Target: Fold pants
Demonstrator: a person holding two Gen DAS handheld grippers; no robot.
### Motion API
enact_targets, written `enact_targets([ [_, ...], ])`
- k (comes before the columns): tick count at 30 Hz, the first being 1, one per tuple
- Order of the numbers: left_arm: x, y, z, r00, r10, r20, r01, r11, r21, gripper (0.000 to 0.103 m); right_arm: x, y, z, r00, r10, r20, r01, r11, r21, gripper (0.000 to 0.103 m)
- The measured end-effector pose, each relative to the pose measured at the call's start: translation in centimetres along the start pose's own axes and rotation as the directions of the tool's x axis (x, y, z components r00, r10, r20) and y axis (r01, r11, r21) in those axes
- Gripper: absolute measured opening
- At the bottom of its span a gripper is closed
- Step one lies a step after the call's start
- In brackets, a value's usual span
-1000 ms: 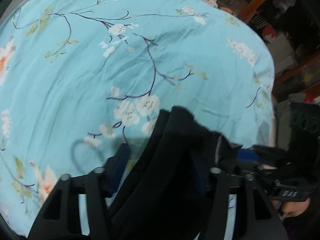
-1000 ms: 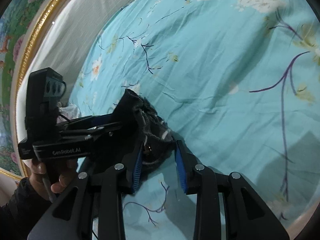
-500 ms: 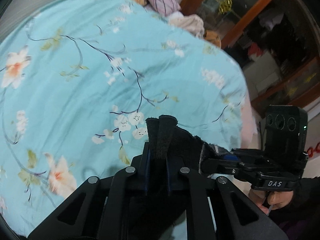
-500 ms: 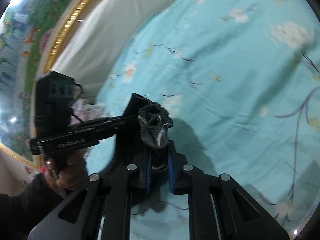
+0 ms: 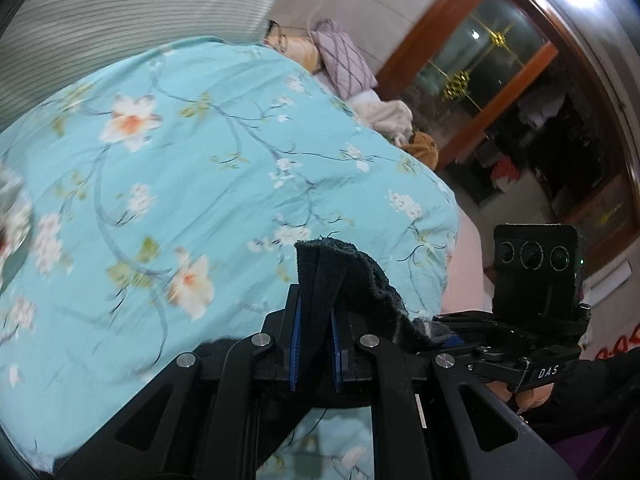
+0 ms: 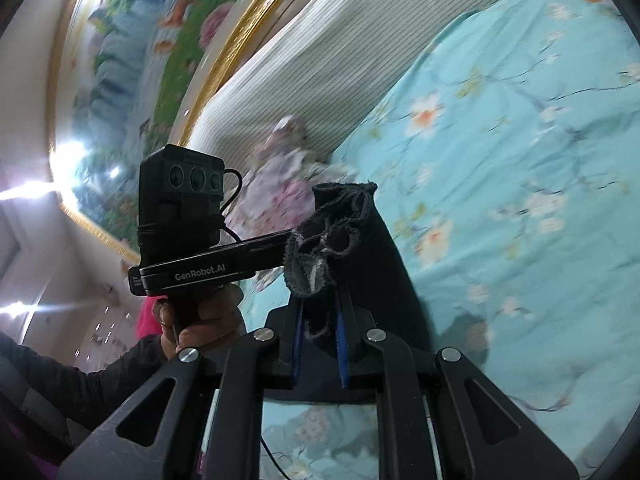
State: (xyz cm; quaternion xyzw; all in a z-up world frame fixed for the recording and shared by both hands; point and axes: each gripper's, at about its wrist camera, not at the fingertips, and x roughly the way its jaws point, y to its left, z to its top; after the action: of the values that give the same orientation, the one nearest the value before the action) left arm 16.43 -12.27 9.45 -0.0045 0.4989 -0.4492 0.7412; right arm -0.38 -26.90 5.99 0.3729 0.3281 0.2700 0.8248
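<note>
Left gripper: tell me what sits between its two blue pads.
In the left wrist view, a bunched edge of the black pants sits pinched between the blue pads of the left gripper, above the floral bedspread.

Most of the black pants (image 5: 320, 276) hidden below the left gripper (image 5: 314, 344); only a bunched edge visible above the blue pads (image 5: 296, 340). Same in the right wrist view: fabric dropping out of sight behind the right gripper (image 6: 320, 340), full shape impossible to tell. Floral bedspread (image 5: 180, 184) smeared by motion blur on the near left, flowers indistinct, and cut off by the lens rim. Blurred pale patterned bundle (image 6: 280, 176) by the striped headboard (image 6: 320, 80), unidentifiable. Hand (image 6: 200, 320) partly hidden behind the grip. Small dark item (image 5: 276, 32) at the far end too tiny to name. Cabinet contents (image 5: 532, 152) on the far right dark, unreadable.
</note>
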Motion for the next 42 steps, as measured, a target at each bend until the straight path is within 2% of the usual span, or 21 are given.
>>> enact_targets([
  [5,-2.6,2.0,-2.9,0.999,0.01,0.045,-0.007,0.997,-0.078,0.011,3.5,2.1,-1.2,0.994,0.045,-0.098,-0.049,0.998,-0.038,0.015],
  [12,-5.0,5.8,-7.5,0.996,0.047,0.081,-0.03,0.98,-0.197,0.011,8.1,2.6,-2.9,0.972,0.064,-0.226,-0.078,0.996,-0.052,0.015],
  [15,-5.4,7.8,-9.7,0.994,0.066,0.091,-0.041,0.966,-0.255,0.011,10.4,2.5,-3.8,0.957,0.06,-0.285,-0.079,0.995,-0.057,0.015],
  [20,-5.1,11.2,-13.3,0.992,0.081,0.097,-0.04,0.928,-0.369,0.011,13.8,2.2,-5.3,0.928,0.043,-0.369,-0.072,0.995,-0.067,0.015],
  [34,-4.4,15.9,-18.7,0.988,0.142,0.061,-0.091,0.854,-0.513,0.008,19.1,0.3,-8.7,0.847,-0.063,-0.527,-0.002,0.993,-0.121,0.016],
  [37,-5.0,16.0,-19.5,0.985,0.165,0.054,-0.111,0.839,-0.533,0.008,20.0,0.2,-9.4,0.823,-0.084,-0.561,0.013,0.992,-0.129,0.025],
  [39,-5.6,16.0,-20.0,0.982,0.181,0.058,-0.121,0.828,-0.547,0.008,20.3,0.3,-9.8,0.811,-0.077,-0.58,0.005,0.992,-0.125,0.039],
  [42,-7.4,15.9,-20.9,0.975,0.205,0.088,-0.116,0.803,-0.584,0.012,20.6,1.4,-9.9,0.807,-0.07,-0.587,-0.019,0.989,-0.144,0.047],
])
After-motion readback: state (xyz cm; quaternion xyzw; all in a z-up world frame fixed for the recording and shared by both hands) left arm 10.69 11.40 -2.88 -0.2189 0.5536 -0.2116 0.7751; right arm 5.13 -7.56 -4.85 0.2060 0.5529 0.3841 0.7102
